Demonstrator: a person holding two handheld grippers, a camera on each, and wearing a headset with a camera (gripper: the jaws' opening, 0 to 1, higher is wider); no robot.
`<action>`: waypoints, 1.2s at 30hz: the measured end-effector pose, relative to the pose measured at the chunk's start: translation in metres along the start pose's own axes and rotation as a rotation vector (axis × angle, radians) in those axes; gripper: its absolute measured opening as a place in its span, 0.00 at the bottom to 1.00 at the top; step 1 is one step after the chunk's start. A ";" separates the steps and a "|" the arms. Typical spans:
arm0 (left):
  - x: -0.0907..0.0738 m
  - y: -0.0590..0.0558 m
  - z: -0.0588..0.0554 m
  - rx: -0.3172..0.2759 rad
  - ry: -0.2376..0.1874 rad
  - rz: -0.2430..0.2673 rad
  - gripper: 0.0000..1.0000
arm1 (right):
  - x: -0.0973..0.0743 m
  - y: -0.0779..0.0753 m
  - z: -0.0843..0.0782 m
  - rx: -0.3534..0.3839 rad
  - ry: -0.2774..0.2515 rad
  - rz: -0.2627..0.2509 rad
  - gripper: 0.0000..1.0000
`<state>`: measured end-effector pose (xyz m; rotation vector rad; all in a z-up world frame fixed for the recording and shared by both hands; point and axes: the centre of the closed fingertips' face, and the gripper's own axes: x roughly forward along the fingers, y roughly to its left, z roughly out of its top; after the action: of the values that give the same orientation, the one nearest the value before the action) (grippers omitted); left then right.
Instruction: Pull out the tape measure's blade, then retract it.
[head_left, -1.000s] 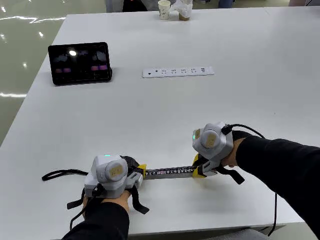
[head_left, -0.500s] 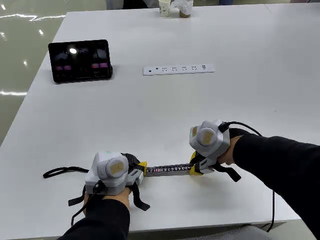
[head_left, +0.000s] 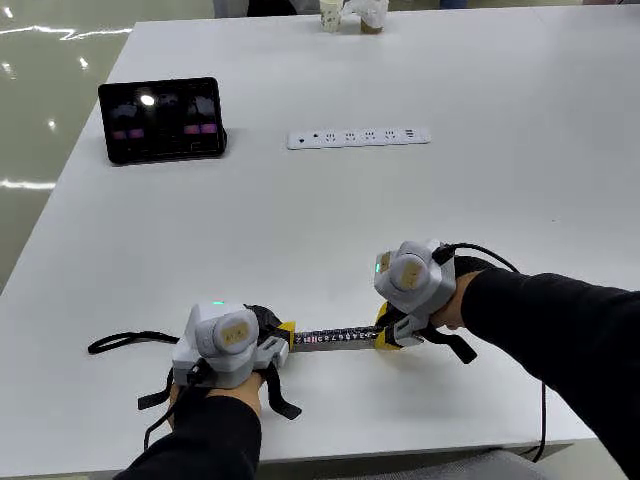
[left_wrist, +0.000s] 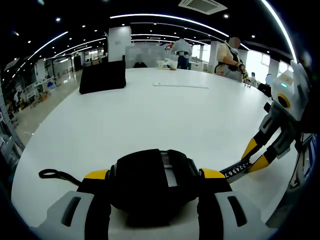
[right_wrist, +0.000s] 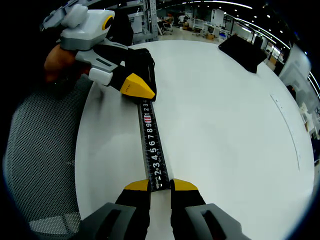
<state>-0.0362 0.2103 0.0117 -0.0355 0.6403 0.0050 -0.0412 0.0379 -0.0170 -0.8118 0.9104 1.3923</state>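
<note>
Evidently, low on the white desk, the gap between the 2 hand-held grippers has narrowed over the last second. The right hand-held gripper has come in toward the left hand-held gripper, and less blade is exposed.

- Left hand-held gripper: jaws clamped on either side of the black tape measure case, which sits on the desk.
- Right hand-held gripper: yellow tips pinched together on the free end of the blade, which lies flat and straight between the 2.
- Judgement: the pull-out is done and the retraction is under way — some blade remains to feed back into the case.

Surroundings:
- A dark tablet stands at the far left.
- A white power strip lies mid-desk.
- A paper cup stands at the far edge.
- All 3 are well apart from the work.
- A black strap trails left of the case, away from the blade.

Nothing lies across the blade's path.
</note>
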 end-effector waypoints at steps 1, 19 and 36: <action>0.000 0.000 0.000 0.000 0.000 0.000 0.66 | 0.000 0.000 0.000 -0.001 0.000 -0.001 0.12; -0.001 0.000 0.000 -0.002 0.006 -0.001 0.65 | 0.002 0.002 0.006 -0.008 0.000 0.003 0.12; -0.003 0.000 0.000 -0.017 0.012 -0.012 0.64 | 0.007 0.002 0.015 -0.016 -0.012 0.005 0.12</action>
<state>-0.0384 0.2101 0.0138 -0.0561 0.6516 -0.0009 -0.0428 0.0548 -0.0167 -0.8127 0.8935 1.4095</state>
